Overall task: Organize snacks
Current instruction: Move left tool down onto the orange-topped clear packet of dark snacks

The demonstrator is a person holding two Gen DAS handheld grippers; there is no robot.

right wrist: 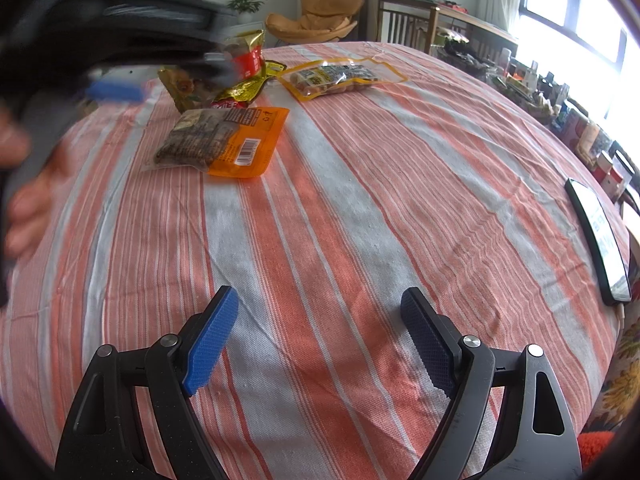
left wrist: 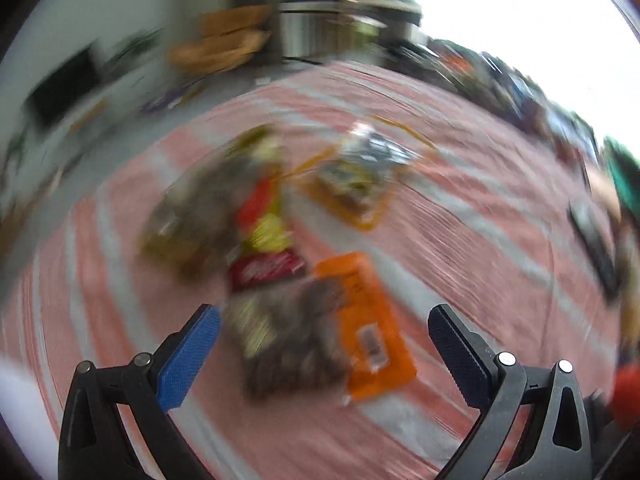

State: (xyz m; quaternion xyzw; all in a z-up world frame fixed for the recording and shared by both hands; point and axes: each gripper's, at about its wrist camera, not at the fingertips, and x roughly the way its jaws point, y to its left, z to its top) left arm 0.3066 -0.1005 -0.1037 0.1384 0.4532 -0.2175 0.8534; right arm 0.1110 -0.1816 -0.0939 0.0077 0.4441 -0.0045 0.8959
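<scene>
Several snack bags lie on a striped orange and white tablecloth (right wrist: 360, 208). An orange bag with a barcode (right wrist: 224, 140) lies nearest; it also shows in the blurred left wrist view (left wrist: 360, 332). Behind it sit a red packet (left wrist: 266, 270), a gold and red bag (right wrist: 248, 60) and a yellow-edged clear bag (right wrist: 340, 78). My left gripper (left wrist: 324, 320) is open and empty, just above the orange bag; it shows blurred in the right wrist view (right wrist: 116, 90). My right gripper (right wrist: 320, 304) is open and empty over bare cloth.
A black phone (right wrist: 600, 240) lies at the table's right edge. Boxes and bottles (right wrist: 560, 112) line a shelf on the right. An orange armchair (right wrist: 316, 20) and wooden furniture (right wrist: 420, 20) stand beyond the far edge.
</scene>
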